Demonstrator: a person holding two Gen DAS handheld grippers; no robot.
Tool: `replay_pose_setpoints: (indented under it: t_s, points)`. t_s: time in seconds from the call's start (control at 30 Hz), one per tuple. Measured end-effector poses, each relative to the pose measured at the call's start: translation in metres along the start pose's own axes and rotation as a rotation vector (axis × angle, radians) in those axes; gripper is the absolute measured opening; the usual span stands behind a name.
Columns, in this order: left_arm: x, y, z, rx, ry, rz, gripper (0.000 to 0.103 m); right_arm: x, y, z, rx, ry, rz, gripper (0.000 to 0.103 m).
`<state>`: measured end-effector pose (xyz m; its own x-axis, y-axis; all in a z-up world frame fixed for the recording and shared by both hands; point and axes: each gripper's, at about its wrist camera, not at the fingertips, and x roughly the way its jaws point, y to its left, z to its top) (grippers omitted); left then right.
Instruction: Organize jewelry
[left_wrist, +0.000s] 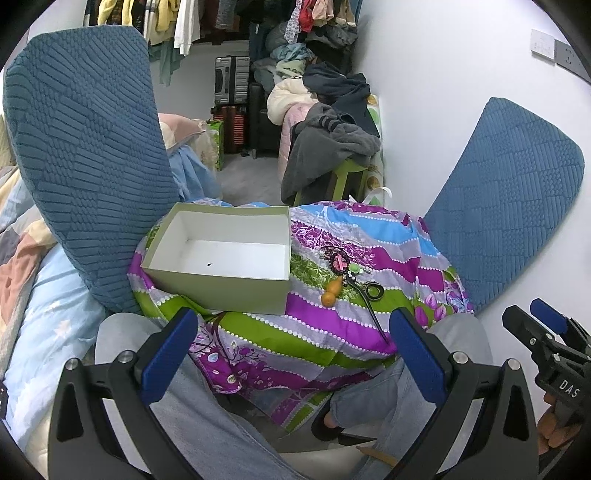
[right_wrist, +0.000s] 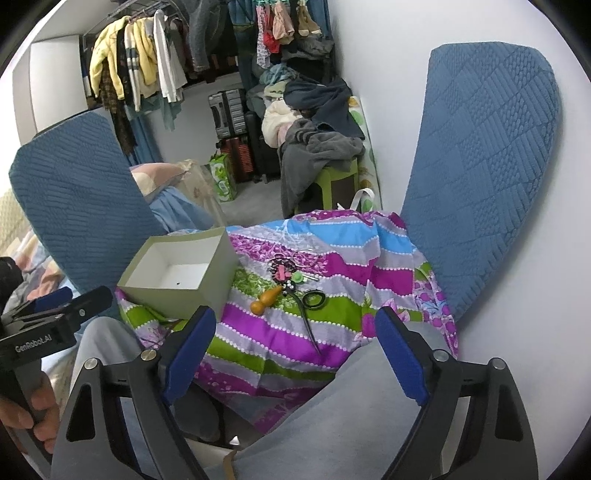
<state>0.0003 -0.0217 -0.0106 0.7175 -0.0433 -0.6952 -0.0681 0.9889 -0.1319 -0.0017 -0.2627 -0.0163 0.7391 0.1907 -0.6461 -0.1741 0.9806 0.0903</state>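
An open pale-green box (left_wrist: 221, 273) with a white inside stands on a bright striped cloth (left_wrist: 295, 332); it also shows in the right wrist view (right_wrist: 177, 291). Right of it lies a heap of jewelry (left_wrist: 343, 264): dark beads with a pink piece, an orange gourd pendant (left_wrist: 330, 293) and a black ring on a cord (left_wrist: 373, 291). The heap (right_wrist: 286, 271), gourd (right_wrist: 265, 301) and ring (right_wrist: 314, 299) show in the right wrist view. My left gripper (left_wrist: 291, 354) is open and empty, near the cloth's front. My right gripper (right_wrist: 295, 350) is open and empty, in front of the jewelry.
Two blue quilted chair backs (left_wrist: 85, 155) (right_wrist: 480, 177) flank the cloth. My knees in grey trousers (right_wrist: 332, 417) are under the grippers. Clothes, a green stool (left_wrist: 347, 177) and suitcases (left_wrist: 231, 79) fill the far side. A white wall is at the right.
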Motion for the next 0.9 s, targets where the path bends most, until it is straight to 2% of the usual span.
replay_pose_setpoints:
  t_s: [0.9]
  points:
    - [-0.0023, -0.0063, 0.0001, 0.007, 0.006, -0.012, 0.103, 0.0005, -0.0026, 0.0004, -0.006, -0.008, -0.029, 0.087]
